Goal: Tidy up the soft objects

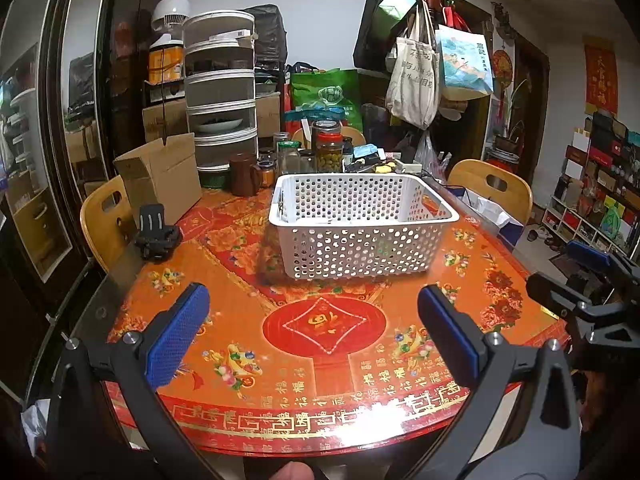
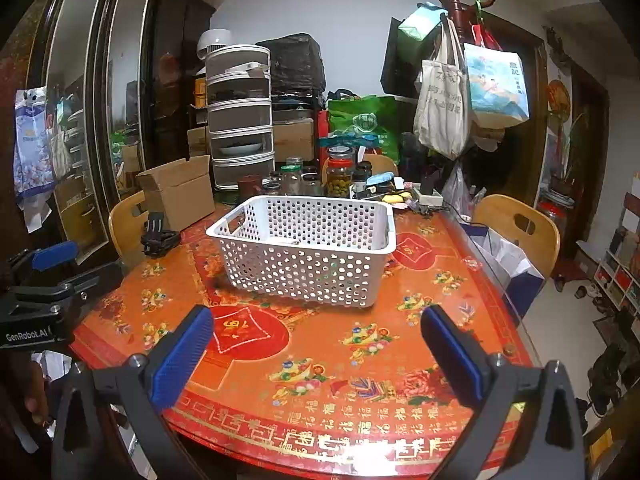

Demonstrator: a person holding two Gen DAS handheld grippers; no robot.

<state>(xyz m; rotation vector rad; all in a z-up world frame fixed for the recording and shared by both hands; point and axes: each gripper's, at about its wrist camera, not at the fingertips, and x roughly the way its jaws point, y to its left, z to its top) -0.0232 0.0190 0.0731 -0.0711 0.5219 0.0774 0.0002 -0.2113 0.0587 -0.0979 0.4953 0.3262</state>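
A white perforated plastic basket (image 1: 360, 232) stands on the round table (image 1: 328, 360) with its red and orange cloth; it also shows in the right wrist view (image 2: 308, 256). Its inside looks nearly bare; a small pale item lies on its floor. My left gripper (image 1: 312, 332) is open and empty, above the table's near edge, short of the basket. My right gripper (image 2: 316, 344) is open and empty, also near the front edge; it shows at the right of the left wrist view (image 1: 584, 276). No soft object is plainly visible on the cloth.
A black clamp-like mount (image 1: 156, 236) sits at the table's left. A cardboard box (image 1: 164, 176), jars (image 1: 330, 148) and a tiered food cover (image 1: 222, 92) crowd the far side. Wooden chairs (image 1: 496, 188) stand around; bags hang on a coat rack (image 1: 424, 68).
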